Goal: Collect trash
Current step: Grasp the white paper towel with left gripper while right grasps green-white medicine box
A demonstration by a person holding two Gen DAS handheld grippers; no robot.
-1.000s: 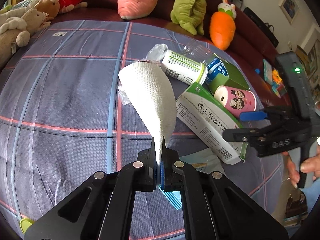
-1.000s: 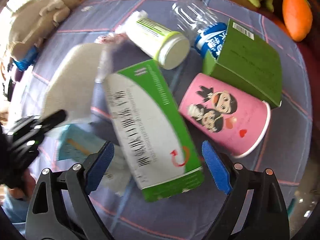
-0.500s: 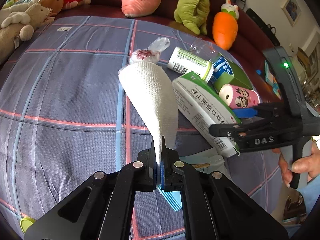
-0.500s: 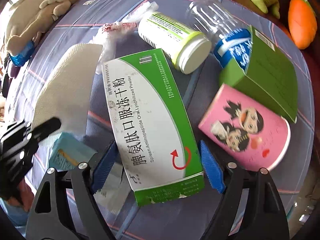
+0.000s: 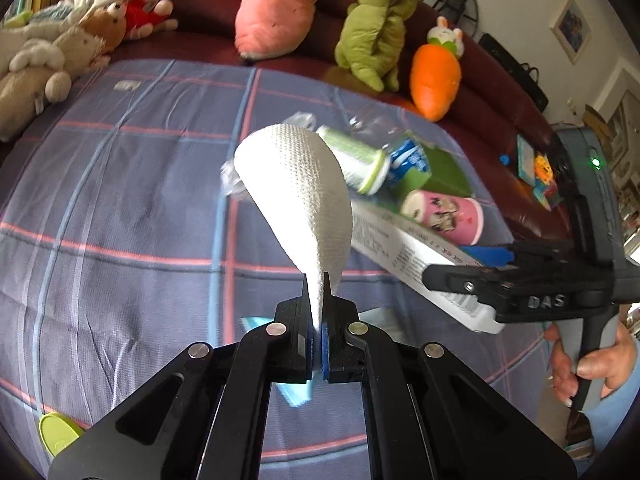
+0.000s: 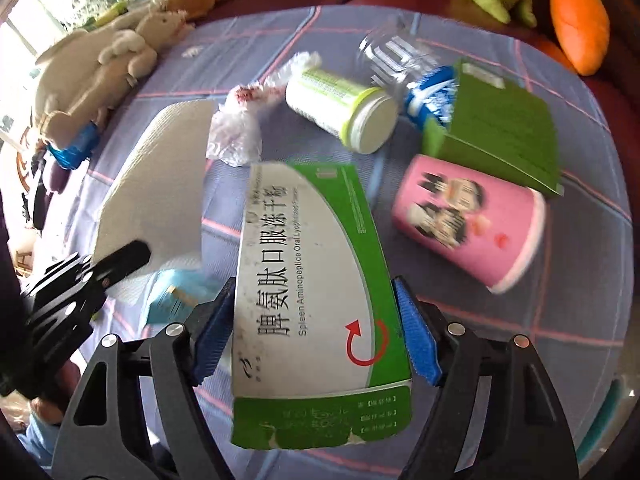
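A: Left wrist view, nearest first: the left gripper (image 5: 316, 300) has its black fingers pinched tight on the lower corner of a white embossed paper towel (image 5: 298, 192), which stands up as a stiff, dimpled cone. Under it lies a flat teal packet (image 5: 294, 392) on the quilted blue-grey plaid cloth (image 5: 120, 208).

B: In the right wrist view the right gripper (image 6: 316, 328) presses its ribbed blue pads (image 6: 416, 340) against both long sides of the green-and-white cardboard medicine box (image 6: 312, 280), gripping it firmly. The box's near flap looks torn.

A: Beyond the box?

B: A glossy pink paper cup (image 6: 464, 224) lies on its side, printed with cartoon figures. Behind it sits a folded green carton (image 6: 504, 128), touching it.

A: Farther still lie a white cylindrical jar with a lime lid (image 6: 340, 108), a crumpled plastic bag (image 6: 240, 124) and a clear, blue-labelled bottle (image 6: 404, 64). A plush carrot (image 5: 434, 76) rests on the maroon sofa (image 5: 208, 8).
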